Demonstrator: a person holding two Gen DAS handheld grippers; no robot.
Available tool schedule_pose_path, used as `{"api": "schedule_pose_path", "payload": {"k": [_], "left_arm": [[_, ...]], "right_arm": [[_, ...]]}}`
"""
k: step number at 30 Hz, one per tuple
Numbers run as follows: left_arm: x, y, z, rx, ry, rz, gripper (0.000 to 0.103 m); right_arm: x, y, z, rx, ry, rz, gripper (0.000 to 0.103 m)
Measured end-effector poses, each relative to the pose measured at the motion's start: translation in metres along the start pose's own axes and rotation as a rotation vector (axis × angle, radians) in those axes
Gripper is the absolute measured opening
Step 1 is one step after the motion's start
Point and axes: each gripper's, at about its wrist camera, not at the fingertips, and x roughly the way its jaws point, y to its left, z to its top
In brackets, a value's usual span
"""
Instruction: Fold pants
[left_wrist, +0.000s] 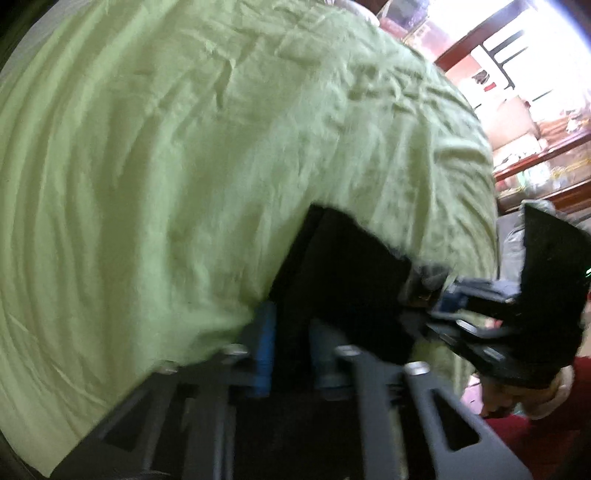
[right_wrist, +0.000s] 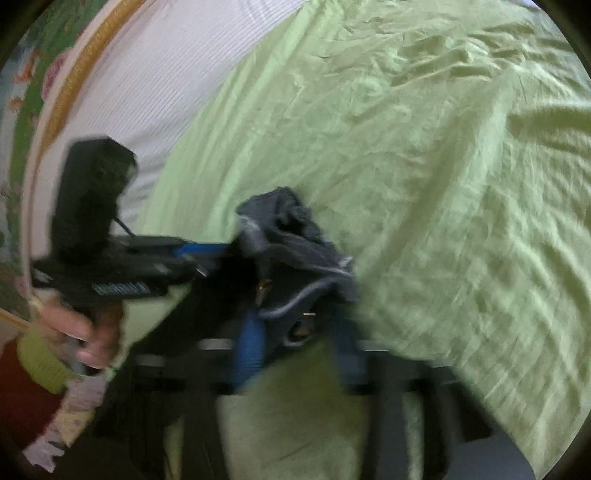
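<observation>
Above the green sheet (right_wrist: 424, 155), dark pants (right_wrist: 295, 236) hang bunched and blurred between both grippers. Right gripper (right_wrist: 299, 332) is clamped on their crumpled waistband; left gripper (left_wrist: 291, 350) is clamped on black cloth of the pants (left_wrist: 343, 273). Beyond the pants the sheet lies wrinkled and bare to its edges.
</observation>
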Motion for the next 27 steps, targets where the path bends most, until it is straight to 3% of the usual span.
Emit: {"api": "schedule_pose_path", "payload": {"k": [3,6,8,11,13,14,20,27], "left_arm": [[-0.018,0.004,0.011,-0.022,-0.059,-0.006,0.002],[-0.013,0.003,0.016,-0.001,-0.038,0.042,0.002],[-0.012,0.002,0.013,-0.002,-0.012,-0.002,0.005],[-0.018,-0.001,0.011,0.000,-0.005,-0.072,0.026],[-0.016,-0.002,0.015,-0.005,0.015,-0.055,0.057],[-0.011,-0.001,0.018,-0.011,0.030,-0.029,0.062],[0.013,-0.002,0.020,-0.027,0.103,-0.060,0.062],[-0.011,0.007,0.017,-0.030,0.067,-0.182,0.064]], "right_arm": [[-0.007,0.002,0.006,0.004,-0.036,0.018,0.014],[-0.004,-0.004,0.001,0.036,-0.011,0.007,0.016],[-0.006,-0.009,-0.003,0.063,-0.006,0.026,0.020],[-0.016,-0.014,-0.008,0.074,-0.014,0.044,0.027],[-0.019,-0.020,-0.010,0.078,-0.012,0.050,0.027],[-0.019,-0.022,-0.012,0.088,-0.005,0.060,0.027],[-0.021,-0.031,-0.021,0.090,0.002,0.074,0.028],[-0.033,-0.043,-0.023,0.105,-0.008,0.102,0.028]]}}
